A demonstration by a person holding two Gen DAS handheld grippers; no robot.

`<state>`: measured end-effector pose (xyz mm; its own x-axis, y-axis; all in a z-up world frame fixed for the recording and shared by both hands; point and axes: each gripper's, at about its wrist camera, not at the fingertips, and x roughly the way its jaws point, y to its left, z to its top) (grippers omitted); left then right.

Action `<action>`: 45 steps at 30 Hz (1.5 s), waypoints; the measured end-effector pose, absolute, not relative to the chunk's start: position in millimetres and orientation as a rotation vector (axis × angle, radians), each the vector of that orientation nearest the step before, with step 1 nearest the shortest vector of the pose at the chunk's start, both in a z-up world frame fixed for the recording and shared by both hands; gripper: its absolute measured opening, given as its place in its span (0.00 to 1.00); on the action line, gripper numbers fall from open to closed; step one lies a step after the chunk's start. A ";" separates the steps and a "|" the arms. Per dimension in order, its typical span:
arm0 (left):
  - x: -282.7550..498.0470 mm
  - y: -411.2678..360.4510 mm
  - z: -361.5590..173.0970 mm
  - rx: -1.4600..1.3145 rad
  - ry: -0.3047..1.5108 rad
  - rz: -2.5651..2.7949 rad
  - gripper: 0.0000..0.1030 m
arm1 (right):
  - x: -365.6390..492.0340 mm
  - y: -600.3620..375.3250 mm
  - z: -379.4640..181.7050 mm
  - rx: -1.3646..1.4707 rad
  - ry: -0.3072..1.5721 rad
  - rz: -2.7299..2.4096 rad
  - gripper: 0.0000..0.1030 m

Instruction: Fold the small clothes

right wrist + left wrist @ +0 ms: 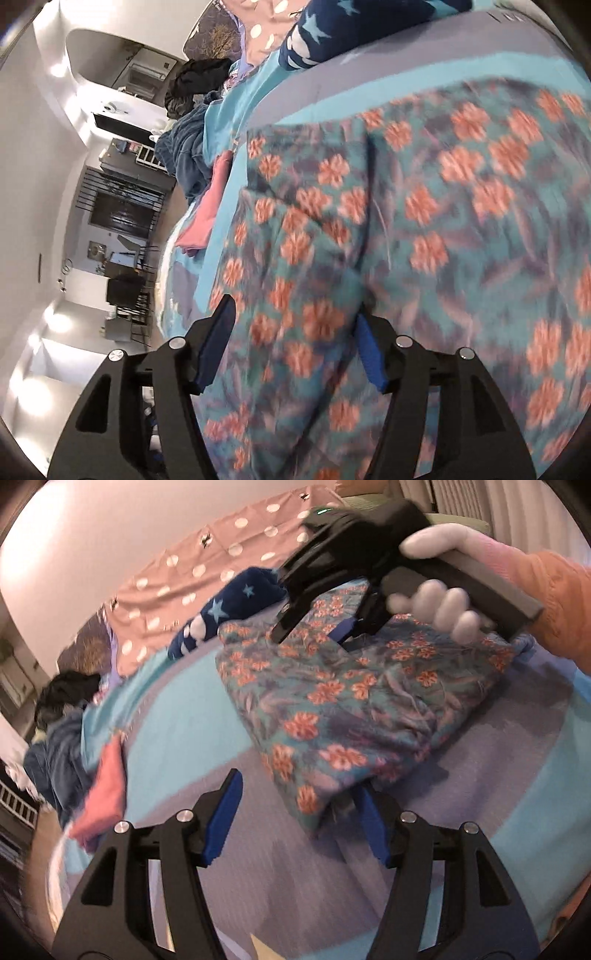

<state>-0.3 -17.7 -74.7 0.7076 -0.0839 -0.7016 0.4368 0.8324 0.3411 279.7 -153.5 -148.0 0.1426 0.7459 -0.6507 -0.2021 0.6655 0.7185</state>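
Observation:
A teal garment with orange flowers [343, 709] lies folded on the blue and lilac bedspread [177, 723]. My left gripper [295, 797] is open at the garment's near corner; the corner lies over its right finger. My right gripper [314, 635], held by a gloved hand, is open and hovers over the garment's far edge. In the right wrist view the garment [424, 229] fills the frame, blurred, and the right gripper [293, 314] is open just above it with cloth between the fingers.
A navy star-print item [229, 609] lies beyond the garment on a pink dotted cover [184, 568]. A folded pink cloth [107, 794] and a pile of dark blue and black clothes [59, 731] lie at the bed's left edge. The room's furniture [122, 221] is beyond.

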 end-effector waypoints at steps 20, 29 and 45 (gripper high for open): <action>22.0 -67.3 -49.0 0.348 0.679 -0.563 0.09 | 297.8 -157.1 -88.7 0.382 1.107 0.729 0.09; 28.8 -101.3 -8.4 0.174 0.641 -0.706 0.08 | 284.6 -203.5 -33.0 0.218 0.991 0.639 0.09; 31.8 -226.9 -32.4 0.276 0.702 -0.909 0.08 | 265.0 -309.4 -56.0 0.205 0.997 0.491 0.09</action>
<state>31.8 -226.9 -32.4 0.4140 -0.6258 -0.6610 0.7977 0.5992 -0.0677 265.0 -309.4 -56.0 0.4455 0.4847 -0.7527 -0.3016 0.8729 0.3836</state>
